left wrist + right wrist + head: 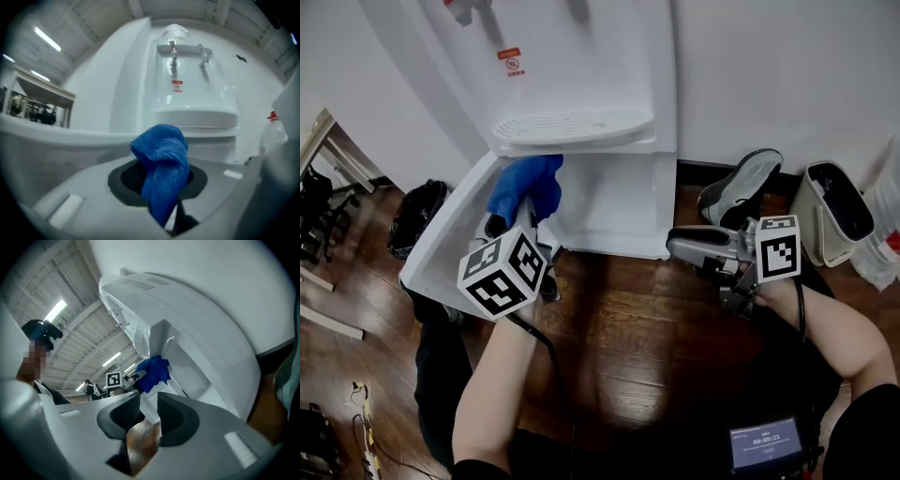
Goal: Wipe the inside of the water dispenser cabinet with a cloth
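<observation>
Head view: water dispenser [581, 66] cut off at the top. Blue cloth [527, 186] pinched in left gripper [521, 216] at the mouth of the open cabinet [614, 202], jaw tips hidden by it. Right gripper [677, 246] well apart on the right, near a shoe [739, 187], above wooden floor [628, 337].

Left gripper view: jaws clamped on the blue cloth, taps [173, 51] beyond.

Right gripper view: jaws slightly parted, nothing between, blurred wooden floor in the gap.
</observation>
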`<state>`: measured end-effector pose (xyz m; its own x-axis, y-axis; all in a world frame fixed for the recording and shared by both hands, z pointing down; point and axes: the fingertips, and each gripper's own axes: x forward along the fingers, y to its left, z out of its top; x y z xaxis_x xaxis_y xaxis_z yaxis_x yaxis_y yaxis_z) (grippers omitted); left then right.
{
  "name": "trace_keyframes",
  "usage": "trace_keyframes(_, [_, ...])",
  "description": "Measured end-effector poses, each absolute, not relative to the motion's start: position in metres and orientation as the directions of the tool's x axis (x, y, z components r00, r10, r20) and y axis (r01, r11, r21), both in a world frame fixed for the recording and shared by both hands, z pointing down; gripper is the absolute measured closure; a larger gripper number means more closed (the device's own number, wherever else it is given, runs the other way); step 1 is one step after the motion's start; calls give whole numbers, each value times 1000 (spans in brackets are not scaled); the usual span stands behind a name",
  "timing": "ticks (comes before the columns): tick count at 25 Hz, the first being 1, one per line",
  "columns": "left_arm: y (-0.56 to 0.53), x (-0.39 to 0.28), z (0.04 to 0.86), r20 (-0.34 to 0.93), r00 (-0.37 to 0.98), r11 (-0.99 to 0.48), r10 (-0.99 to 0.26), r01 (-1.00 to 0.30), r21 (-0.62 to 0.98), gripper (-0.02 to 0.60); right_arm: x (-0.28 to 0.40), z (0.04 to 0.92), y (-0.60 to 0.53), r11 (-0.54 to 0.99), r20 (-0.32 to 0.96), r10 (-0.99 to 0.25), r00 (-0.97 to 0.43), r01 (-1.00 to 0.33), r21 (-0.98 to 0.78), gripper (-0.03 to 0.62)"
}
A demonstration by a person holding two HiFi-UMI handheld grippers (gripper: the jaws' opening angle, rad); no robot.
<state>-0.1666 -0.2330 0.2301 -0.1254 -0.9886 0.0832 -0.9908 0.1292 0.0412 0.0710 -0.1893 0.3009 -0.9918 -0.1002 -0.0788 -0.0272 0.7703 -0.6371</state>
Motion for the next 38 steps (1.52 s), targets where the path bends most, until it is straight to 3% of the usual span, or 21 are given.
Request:
trace_keyframes(3, [-253,-180,207,-52,-283,282,-958,-959,32,480,73,312,-181,773,-61,-59,-996,-7,-634,496])
trace_keyframes(6, [-270,-184,210,-94,-362,361,-928,-932,20,492,75,318,-166,761,-77,-11,-997,42,-648,499])
trace_keyframes(16, [-300,-186,267,-147,-374,398,-916,-898,-189,490,81,344,-165,746,-41,3,-999,30,-666,507])
trace_keyframes(20, [-307,-190,324,-43,-379,381,-924,-909,-169,489,78,342,-175,751,-42,-13,-999,19,-661,507])
trace_keyframes(27, [-293,-222,481,332,-406,389,-851,-913,-119,488,60,333,-162,752,-28,-22,-999,2,-659,507])
trace_keyframes(32, [-301,-216,506,362,-367,297,-857,-925,-235,494,59,340,-168,738,-21,-41,-999,-16,-674,507])
trace_keyframes(38, [-299,-155,511,408,-156,57,-899,-968,-245,491,63,342,-173,741,-16,-63,-998,-36,-671,508])
